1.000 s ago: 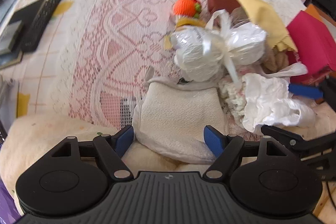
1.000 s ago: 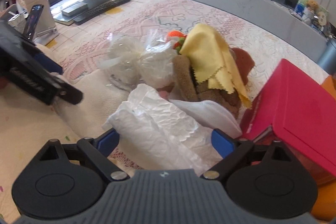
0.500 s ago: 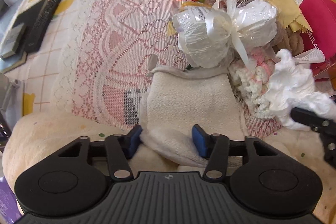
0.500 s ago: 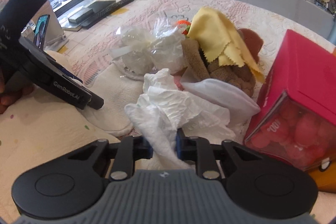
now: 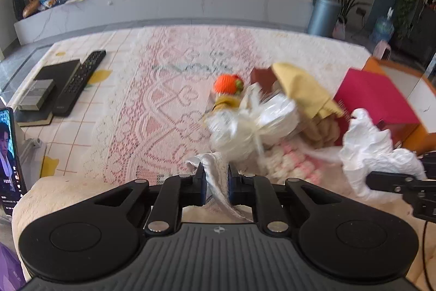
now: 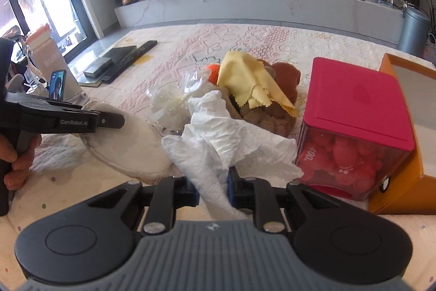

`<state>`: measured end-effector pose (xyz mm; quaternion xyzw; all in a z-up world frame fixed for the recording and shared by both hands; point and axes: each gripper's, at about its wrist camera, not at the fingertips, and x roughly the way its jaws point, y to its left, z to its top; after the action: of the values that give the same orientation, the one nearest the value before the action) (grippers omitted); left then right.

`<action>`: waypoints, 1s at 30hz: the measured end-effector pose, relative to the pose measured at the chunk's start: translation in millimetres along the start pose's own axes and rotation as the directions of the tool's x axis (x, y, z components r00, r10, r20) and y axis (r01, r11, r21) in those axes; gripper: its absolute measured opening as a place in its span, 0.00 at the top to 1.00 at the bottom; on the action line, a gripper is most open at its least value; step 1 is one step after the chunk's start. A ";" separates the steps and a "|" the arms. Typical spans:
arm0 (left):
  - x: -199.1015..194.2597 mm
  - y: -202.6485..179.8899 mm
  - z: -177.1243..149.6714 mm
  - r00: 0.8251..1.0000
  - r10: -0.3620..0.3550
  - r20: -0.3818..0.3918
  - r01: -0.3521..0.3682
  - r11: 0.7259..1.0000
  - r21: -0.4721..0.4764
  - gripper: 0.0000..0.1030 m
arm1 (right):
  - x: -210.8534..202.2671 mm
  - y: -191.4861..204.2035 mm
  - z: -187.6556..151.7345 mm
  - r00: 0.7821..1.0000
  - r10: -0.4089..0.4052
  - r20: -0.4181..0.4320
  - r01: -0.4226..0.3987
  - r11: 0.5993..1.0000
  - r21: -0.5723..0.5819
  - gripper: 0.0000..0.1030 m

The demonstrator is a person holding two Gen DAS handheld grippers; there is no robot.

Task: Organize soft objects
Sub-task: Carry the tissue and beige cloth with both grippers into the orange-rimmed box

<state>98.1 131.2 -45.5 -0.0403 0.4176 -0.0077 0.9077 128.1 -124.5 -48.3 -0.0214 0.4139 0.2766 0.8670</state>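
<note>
My left gripper [image 5: 215,182] is shut on a cream towel pouch [image 5: 215,173], which hangs lifted off the table in the right wrist view [image 6: 130,149]. My right gripper [image 6: 212,187] is shut on crumpled white tissue paper [image 6: 226,135], also seen in the left wrist view [image 5: 378,157]. Behind lie a clear-wrapped white bundle [image 5: 253,124], an orange knitted toy [image 5: 227,83], a yellow cloth [image 6: 250,81] over a brown plush [image 6: 272,111], and a pink-white knit piece [image 5: 288,162].
A red-lidded clear box [image 6: 357,124] and an orange box [image 6: 408,127] stand at the right. Remote controls and a black book [image 5: 62,83] lie at the far left. A phone [image 5: 9,160] stands at the left edge. A lace cloth [image 5: 163,100] covers the table.
Both grippers closed on their items and rose: the left lifted the towel pouch, the right lifted the tissue paper. The views tilted up to show the room.
</note>
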 end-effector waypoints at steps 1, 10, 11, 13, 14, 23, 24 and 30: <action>-6.6 -4.5 -0.2 1.000 -0.006 0.015 0.006 1.000 0.002 0.86 | -3.1 0.6 0.5 1.000 -0.002 0.009 0.002 1.000 0.000 0.83; -59.1 -44.3 1.7 0.987 -0.058 0.152 0.053 0.998 0.039 0.87 | -47.8 -1.0 2.0 0.994 -0.008 0.106 0.008 1.000 0.008 0.83; -64.2 -49.3 2.0 0.985 -0.070 0.160 0.064 0.997 0.044 0.87 | -53.6 -2.0 1.6 0.993 -0.010 0.115 0.009 1.000 0.011 0.83; -73.9 -58.3 1.8 0.979 -0.093 0.183 0.084 0.995 0.056 0.87 | -64.8 -4.0 -0.3 0.991 -0.013 0.131 0.012 1.000 0.015 0.83; -77.9 -62.6 2.0 0.975 -0.103 0.195 0.093 0.994 0.065 0.87 | -69.9 -4.9 -0.9 0.990 -0.017 0.139 0.015 1.000 0.016 0.83; -98.8 -101.2 18.3 0.929 -0.235 0.286 0.198 0.968 0.152 0.87 | -120.6 -28.9 0.3 0.973 -0.089 0.213 0.081 0.996 0.043 0.83; -99.2 -108.4 20.3 0.922 -0.252 0.293 0.209 0.963 0.168 0.87 | -125.6 -32.5 1.2 0.971 -0.096 0.219 0.088 0.995 0.049 0.83; -92.3 -138.8 40.4 0.882 -0.356 0.309 0.298 0.929 0.220 0.87 | -149.5 -55.6 6.4 0.958 -0.163 0.237 0.152 0.986 0.062 0.83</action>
<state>71.3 0.0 61.6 -0.0355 0.2377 -0.1888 0.9521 84.9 -238.9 54.3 -0.0017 0.3082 0.1981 0.9305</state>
